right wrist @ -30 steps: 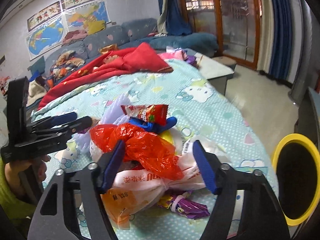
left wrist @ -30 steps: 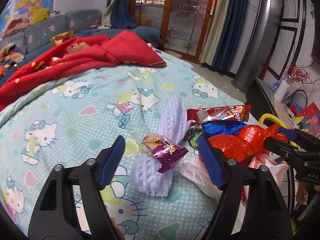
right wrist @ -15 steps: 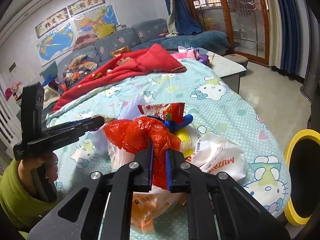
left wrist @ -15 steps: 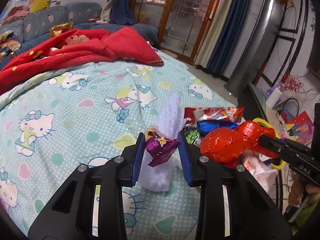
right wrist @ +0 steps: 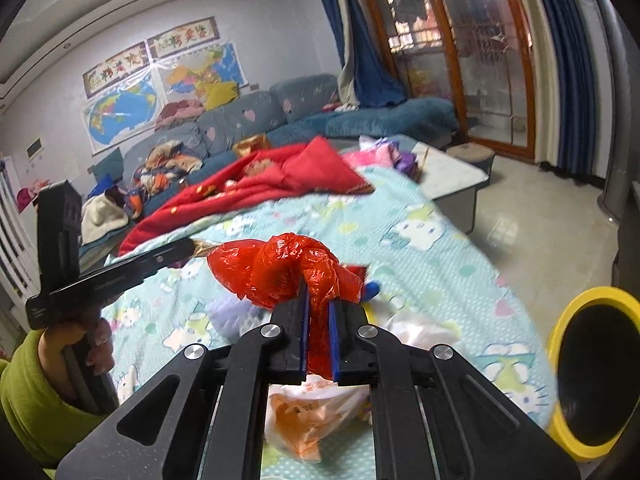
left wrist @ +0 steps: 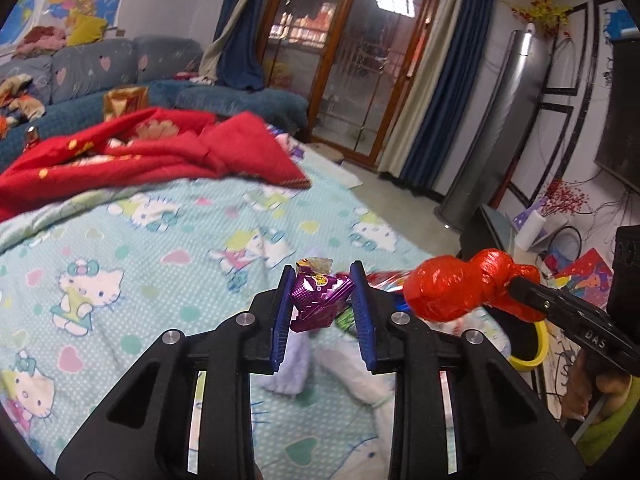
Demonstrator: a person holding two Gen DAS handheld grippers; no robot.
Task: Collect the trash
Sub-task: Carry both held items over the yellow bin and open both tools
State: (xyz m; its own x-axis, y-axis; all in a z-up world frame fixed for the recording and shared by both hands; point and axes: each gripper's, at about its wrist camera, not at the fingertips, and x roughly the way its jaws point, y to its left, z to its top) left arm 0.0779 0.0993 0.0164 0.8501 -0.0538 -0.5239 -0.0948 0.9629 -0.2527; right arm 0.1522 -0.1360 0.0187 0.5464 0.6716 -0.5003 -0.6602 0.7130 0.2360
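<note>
My left claw [left wrist: 322,300] is closing tighter on the purple wrapper [left wrist: 320,296], pads squeezing both sides, and the wrapper hangs clear above the bedspread [left wrist: 140,240]. My right claw [right wrist: 318,320] is clamped nearly together on the red bag [right wrist: 280,268], which bunches up past the tips, off the bed. Below it lie an orange bag [right wrist: 308,416] and white bags [right wrist: 416,328] on the spread. The yellow-rimmed bin [right wrist: 568,308] stands just beside the bed, at right.
</note>
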